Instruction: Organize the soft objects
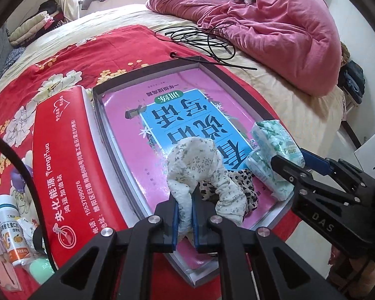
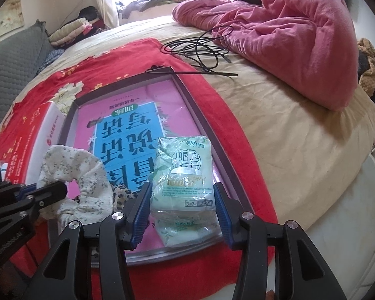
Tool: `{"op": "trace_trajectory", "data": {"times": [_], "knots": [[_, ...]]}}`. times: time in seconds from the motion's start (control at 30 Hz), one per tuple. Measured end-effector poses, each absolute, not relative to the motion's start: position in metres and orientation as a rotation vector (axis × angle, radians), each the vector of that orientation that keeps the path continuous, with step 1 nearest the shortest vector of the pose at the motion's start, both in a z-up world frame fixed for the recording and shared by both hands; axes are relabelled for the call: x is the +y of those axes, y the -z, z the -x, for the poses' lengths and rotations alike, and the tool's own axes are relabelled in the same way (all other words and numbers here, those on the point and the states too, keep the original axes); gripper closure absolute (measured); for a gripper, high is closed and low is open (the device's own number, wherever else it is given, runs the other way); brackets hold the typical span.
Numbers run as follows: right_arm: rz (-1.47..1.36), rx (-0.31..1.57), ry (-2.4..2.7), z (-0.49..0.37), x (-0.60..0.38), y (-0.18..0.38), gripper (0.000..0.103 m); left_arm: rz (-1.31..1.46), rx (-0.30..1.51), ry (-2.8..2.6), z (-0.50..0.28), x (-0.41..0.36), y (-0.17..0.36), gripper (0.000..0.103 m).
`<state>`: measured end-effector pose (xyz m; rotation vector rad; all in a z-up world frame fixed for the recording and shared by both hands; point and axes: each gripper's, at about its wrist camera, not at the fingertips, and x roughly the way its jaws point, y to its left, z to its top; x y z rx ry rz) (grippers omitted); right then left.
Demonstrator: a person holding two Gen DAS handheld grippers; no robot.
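A white floral scrunchie (image 1: 200,160) (image 2: 87,175) hangs over the near end of a shallow grey tray (image 1: 147,67) (image 2: 202,115), with my left gripper (image 1: 185,197) (image 2: 60,187) shut on its lower loop. A pink and blue book (image 1: 127,125) lines the tray. On the book, right behind the white one, lies a leopard-print scrunchie (image 1: 245,185) (image 2: 123,195). My right gripper (image 2: 182,190) (image 1: 297,162) is shut on a pale green tissue pack (image 2: 185,165) (image 1: 270,150); both blue pads touch its sides. The pack's lower end sits on the book at the tray's near right corner.
The tray rests on a red floral cloth (image 1: 50,57) spread over a bed. A red and white box (image 1: 62,155) (image 2: 37,137) lies along the tray's left side. A small bottle (image 1: 10,227) and other bits lie further left. Beyond the tray are a black cable (image 1: 207,40) and a pink quilt (image 1: 275,30).
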<state>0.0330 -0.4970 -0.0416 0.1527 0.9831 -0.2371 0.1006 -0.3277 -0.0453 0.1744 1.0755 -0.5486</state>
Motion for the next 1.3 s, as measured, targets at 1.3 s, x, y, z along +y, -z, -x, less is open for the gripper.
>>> {"op": "trace_trajectory", "data": {"times": [1.3], "knots": [[-0.154, 0.911, 0.276, 0.001, -0.493, 0.007, 0.036, -0.129, 1.062, 0.581, -0.099, -0.321, 0.032, 0.053]]}}
